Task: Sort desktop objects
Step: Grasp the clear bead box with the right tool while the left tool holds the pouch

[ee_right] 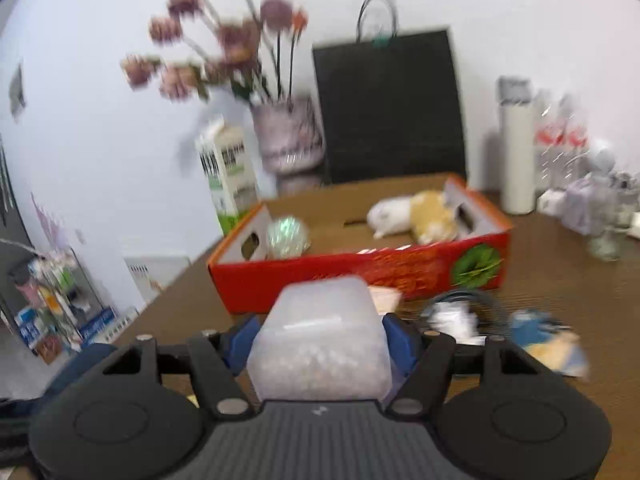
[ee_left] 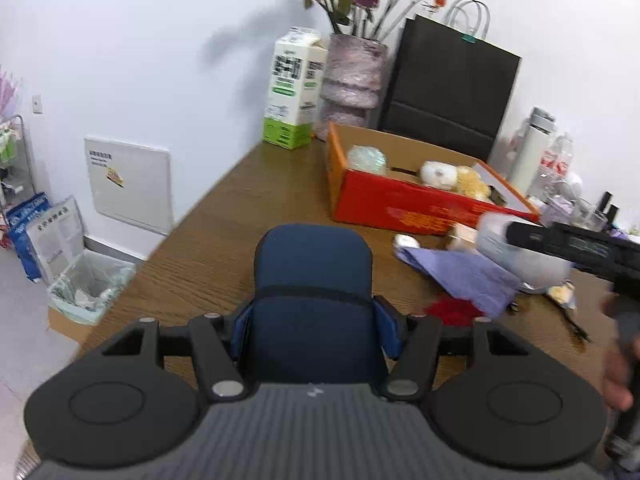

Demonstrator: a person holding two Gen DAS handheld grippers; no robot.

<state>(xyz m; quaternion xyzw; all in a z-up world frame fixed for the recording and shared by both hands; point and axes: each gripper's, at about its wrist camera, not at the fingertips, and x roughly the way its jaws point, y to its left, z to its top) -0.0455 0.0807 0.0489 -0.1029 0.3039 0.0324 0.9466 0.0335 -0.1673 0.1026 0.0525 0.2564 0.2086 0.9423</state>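
We see the cardboard box [ee_right: 360, 276] on the table [ee_left: 224, 216] with the ball [ee_right: 288, 238] at its left end and the plush toy [ee_right: 416, 216] at its right, the milk carton [ee_left: 292, 92], vase [ee_left: 352, 80] and paper bag [ee_left: 452, 92] standing behind it against the wall.

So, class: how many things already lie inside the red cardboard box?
2 show in the red cardboard box: a shiny ball at its left end and a white-and-yellow plush toy toward its right end. The near wall could hide more.
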